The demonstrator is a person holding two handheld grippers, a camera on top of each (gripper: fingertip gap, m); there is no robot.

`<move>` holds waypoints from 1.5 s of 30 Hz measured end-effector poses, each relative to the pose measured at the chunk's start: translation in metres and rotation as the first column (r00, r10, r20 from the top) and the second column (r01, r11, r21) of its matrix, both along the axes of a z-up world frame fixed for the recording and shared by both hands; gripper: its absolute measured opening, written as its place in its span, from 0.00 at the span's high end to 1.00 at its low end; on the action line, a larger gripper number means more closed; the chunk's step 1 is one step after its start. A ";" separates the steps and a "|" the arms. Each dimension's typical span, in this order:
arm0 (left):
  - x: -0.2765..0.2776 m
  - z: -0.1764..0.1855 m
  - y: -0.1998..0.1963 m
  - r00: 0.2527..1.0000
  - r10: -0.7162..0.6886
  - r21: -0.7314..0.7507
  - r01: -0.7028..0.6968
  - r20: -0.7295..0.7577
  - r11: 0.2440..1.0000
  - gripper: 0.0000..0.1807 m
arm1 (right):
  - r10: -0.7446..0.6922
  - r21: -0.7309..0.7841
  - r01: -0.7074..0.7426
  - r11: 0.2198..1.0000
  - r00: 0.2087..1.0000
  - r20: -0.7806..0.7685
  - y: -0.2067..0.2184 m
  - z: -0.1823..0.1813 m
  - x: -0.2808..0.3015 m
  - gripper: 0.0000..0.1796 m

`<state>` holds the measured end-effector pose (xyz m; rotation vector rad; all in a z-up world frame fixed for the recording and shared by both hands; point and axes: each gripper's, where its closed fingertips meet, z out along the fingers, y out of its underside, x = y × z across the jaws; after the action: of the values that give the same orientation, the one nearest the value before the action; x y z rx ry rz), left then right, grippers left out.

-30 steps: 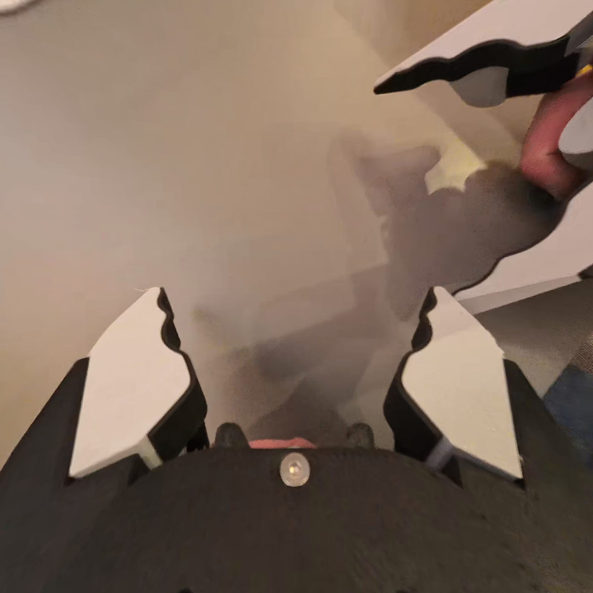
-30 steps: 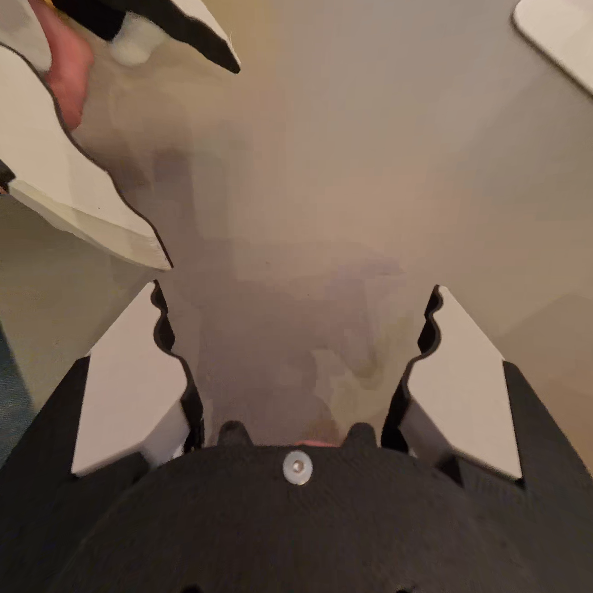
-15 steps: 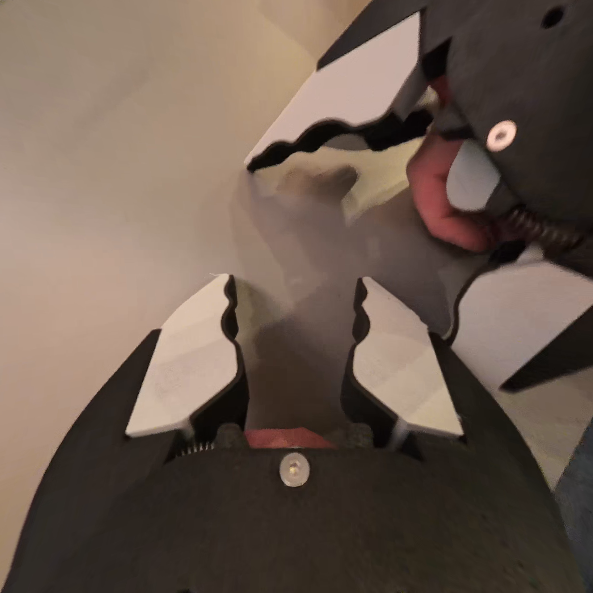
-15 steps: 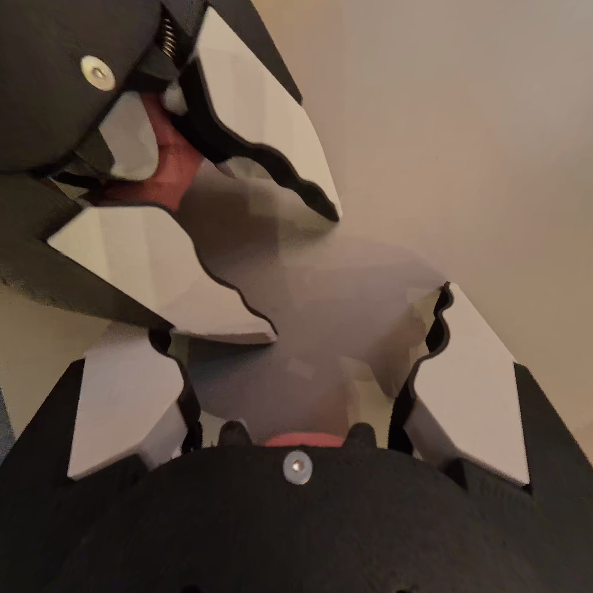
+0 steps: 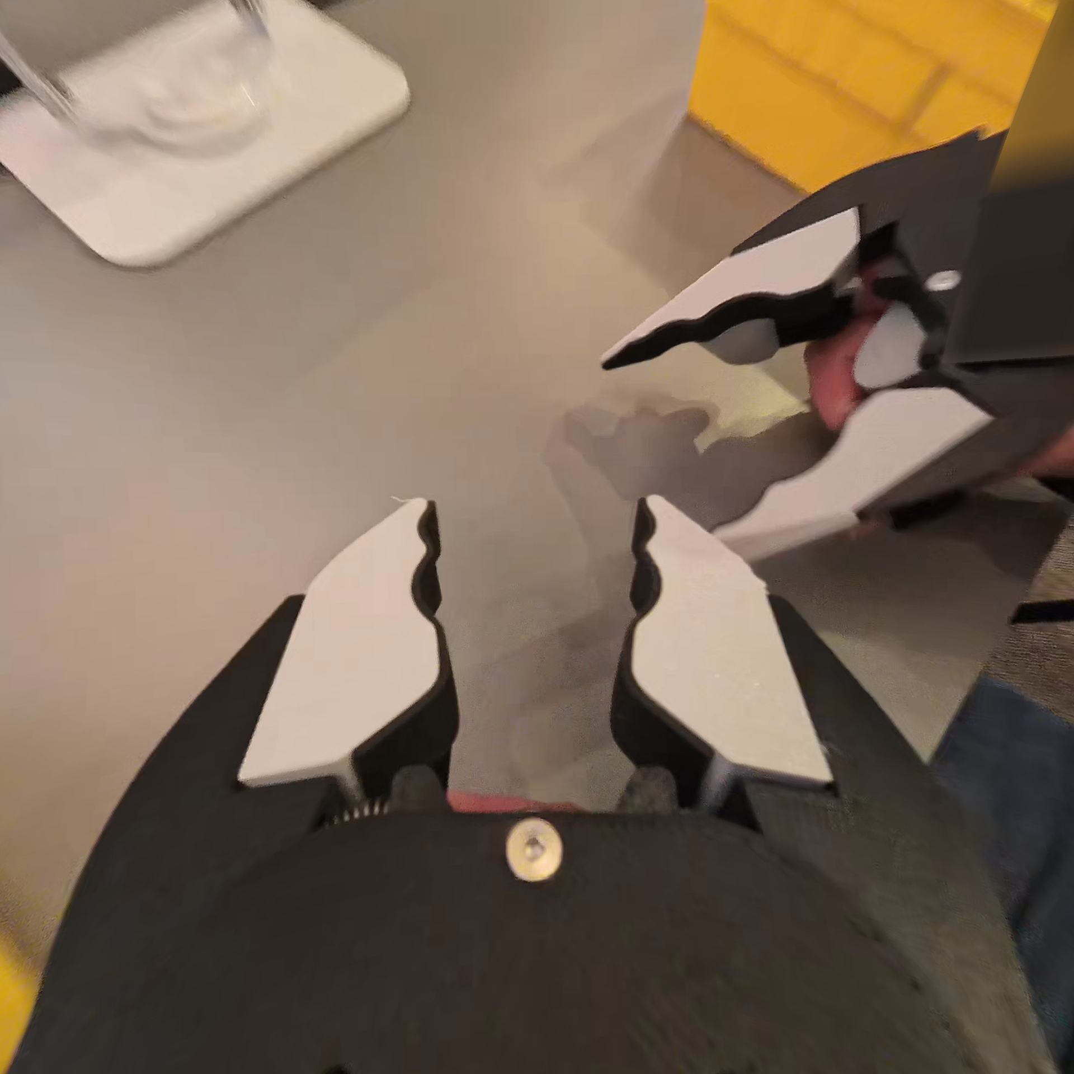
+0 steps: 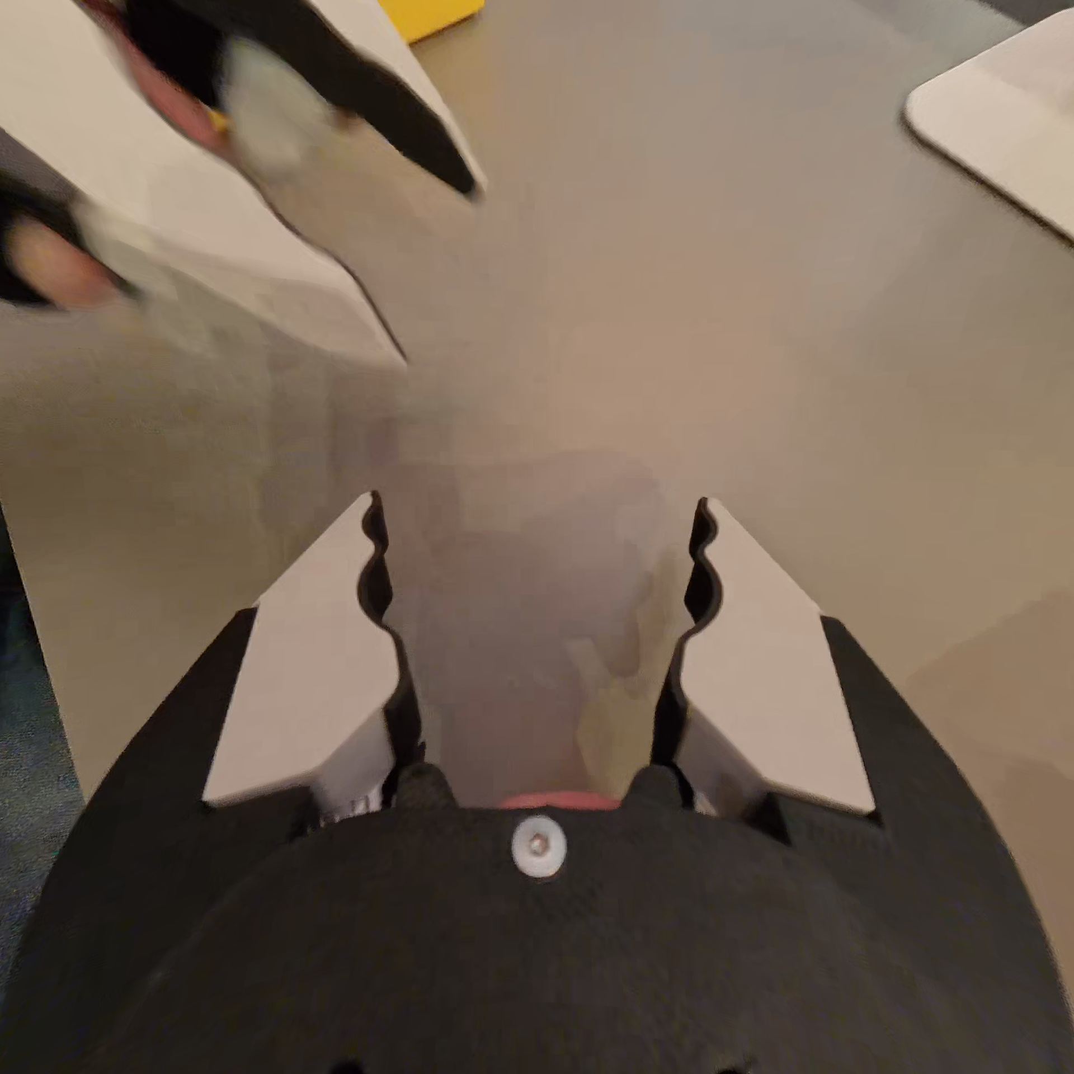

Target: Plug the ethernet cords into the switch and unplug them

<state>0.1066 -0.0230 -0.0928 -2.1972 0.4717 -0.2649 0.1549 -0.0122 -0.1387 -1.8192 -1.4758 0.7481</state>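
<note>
No switch or ethernet cord shows in either view. My left gripper (image 5: 534, 504) hovers over the bare grey table (image 5: 290, 407), empty, its jaws partly open with a clear gap. My right gripper (image 6: 537, 497) is open and empty over the same table (image 6: 697, 348). Each gripper shows in the other's view: the right gripper (image 5: 662, 447) is to the right, ahead of the left gripper, jaws apart, and the left gripper (image 6: 436, 273) is blurred at the upper left. The person's fingers show behind both.
A white flat stand base (image 5: 203, 133) lies at the far left; it shows at the far right in the right wrist view (image 6: 999, 116). A yellow object (image 5: 842, 75) is beyond the table's far edge. Carpet and blue trousers (image 5: 1017, 813) are at the lower right. My left tips are about 30 cm from the yellow object (image 5: 842, 75), my right tips only 20 cm.
Both grippers have drawn back from the table and apart from each other. The left jaws narrowed from wide open. The right jaws have also narrowed. The white base and yellow object came into view.
</note>
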 end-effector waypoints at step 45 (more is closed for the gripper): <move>-0.306 0.044 -0.028 0.902 0.068 -0.529 -0.309 -0.425 0.790 0.67 | 0.022 0.020 -0.021 1.000 1.000 -0.022 -0.002 -0.002 0.022 0.88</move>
<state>-0.1994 -0.0510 -0.0491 -2.9137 0.4019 0.1761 0.1773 -0.0144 -0.1407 -1.7768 -1.4856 0.7593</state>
